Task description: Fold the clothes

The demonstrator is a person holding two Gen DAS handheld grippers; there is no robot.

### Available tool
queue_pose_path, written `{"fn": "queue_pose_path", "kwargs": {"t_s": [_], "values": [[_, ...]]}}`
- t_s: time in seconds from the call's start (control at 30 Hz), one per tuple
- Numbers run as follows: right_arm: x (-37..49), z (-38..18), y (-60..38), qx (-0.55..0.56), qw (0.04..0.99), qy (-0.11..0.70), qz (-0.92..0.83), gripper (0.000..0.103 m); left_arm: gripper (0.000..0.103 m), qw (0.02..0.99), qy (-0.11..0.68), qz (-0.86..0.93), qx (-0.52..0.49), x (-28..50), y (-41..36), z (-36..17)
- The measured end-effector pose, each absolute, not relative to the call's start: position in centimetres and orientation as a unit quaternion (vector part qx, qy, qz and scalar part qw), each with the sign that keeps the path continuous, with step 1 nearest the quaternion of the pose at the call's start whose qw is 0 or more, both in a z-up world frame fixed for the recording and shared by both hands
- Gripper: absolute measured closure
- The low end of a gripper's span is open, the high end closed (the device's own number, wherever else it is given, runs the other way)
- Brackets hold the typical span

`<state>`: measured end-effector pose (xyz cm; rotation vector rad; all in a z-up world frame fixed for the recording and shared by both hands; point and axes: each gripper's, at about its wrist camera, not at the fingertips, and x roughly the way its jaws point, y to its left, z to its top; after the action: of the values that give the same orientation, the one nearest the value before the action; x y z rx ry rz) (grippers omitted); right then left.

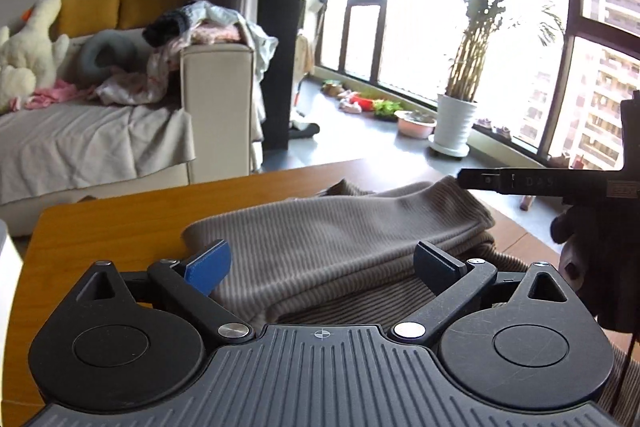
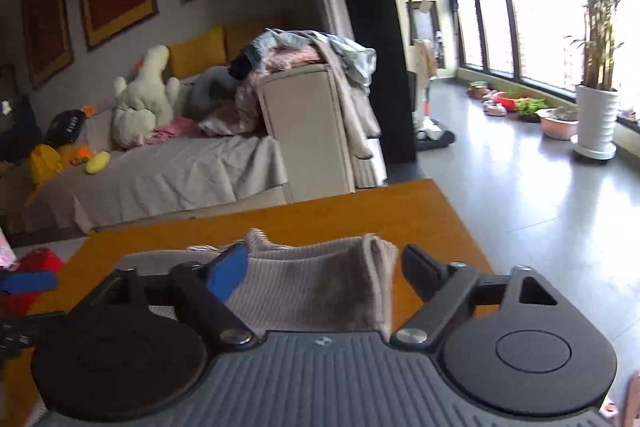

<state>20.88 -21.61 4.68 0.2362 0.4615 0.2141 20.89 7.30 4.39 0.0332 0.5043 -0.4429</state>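
Observation:
A taupe ribbed knit garment (image 1: 340, 227) lies partly folded on the wooden table (image 1: 120, 219). My left gripper (image 1: 324, 263) stands open just above its near fold, with the blue pad and the black pad wide apart and nothing between them. The right gripper (image 1: 480, 181) comes in from the right in the left wrist view, its tip at the garment's far right corner. In the right wrist view the right gripper (image 2: 324, 269) is open over the same garment (image 2: 312, 283), whose folded edge rises between the fingers without being pinched.
A beige sofa (image 2: 312, 131) with a heap of clothes, plush toys and yellow cushions stands beyond the table's far edge. A potted palm (image 1: 456, 123) and bowls sit along the window. Grey floor lies to the right of the table (image 2: 360, 211).

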Motion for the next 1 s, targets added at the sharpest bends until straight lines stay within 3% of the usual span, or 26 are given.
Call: {"fn": "queue_pose_path", "kwargs": {"t_s": [0.03,0.17,0.3,0.53,0.6,0.67,0.7,0.9,1.0], "values": [[21.2,4.3,-21.4,0.131,0.956,0.234,0.119,0.001,0.002,0.944,0.251,-0.213,0.019,21.6,6.5,3.9],[23.0,1.3,-21.5,0.171,0.935,0.284,0.124,0.000,0.002,0.933,0.305,-0.189,-0.007,24.3,5.6,0.8],[23.0,0.6,-21.8,0.175,0.936,0.277,0.131,0.000,0.001,0.936,0.308,-0.172,-0.004,24.4,5.7,-0.3],[23.4,1.2,-20.3,0.102,0.935,0.310,0.139,0.000,0.001,0.942,0.302,-0.144,0.030,23.6,4.5,-0.2],[23.8,2.6,-19.8,0.085,0.935,0.315,0.140,0.012,0.001,0.945,0.297,-0.135,0.035,23.4,4.5,-0.1],[24.6,4.5,-19.2,0.077,0.933,0.319,0.148,0.061,0.001,0.947,0.292,-0.127,0.036,23.3,4.5,-0.1],[25.5,5.3,-18.5,0.076,0.930,0.325,0.154,0.067,0.000,0.948,0.293,-0.123,0.037,23.3,4.4,-0.1],[32.6,7.5,-12.4,0.085,0.895,0.390,0.199,0.069,0.000,0.947,0.296,-0.111,0.050,23.4,4.0,-0.1],[35.8,5.8,-9.2,0.071,0.884,0.427,0.176,0.052,0.000,0.947,0.297,-0.113,0.048,23.4,4.0,-0.2]]}}
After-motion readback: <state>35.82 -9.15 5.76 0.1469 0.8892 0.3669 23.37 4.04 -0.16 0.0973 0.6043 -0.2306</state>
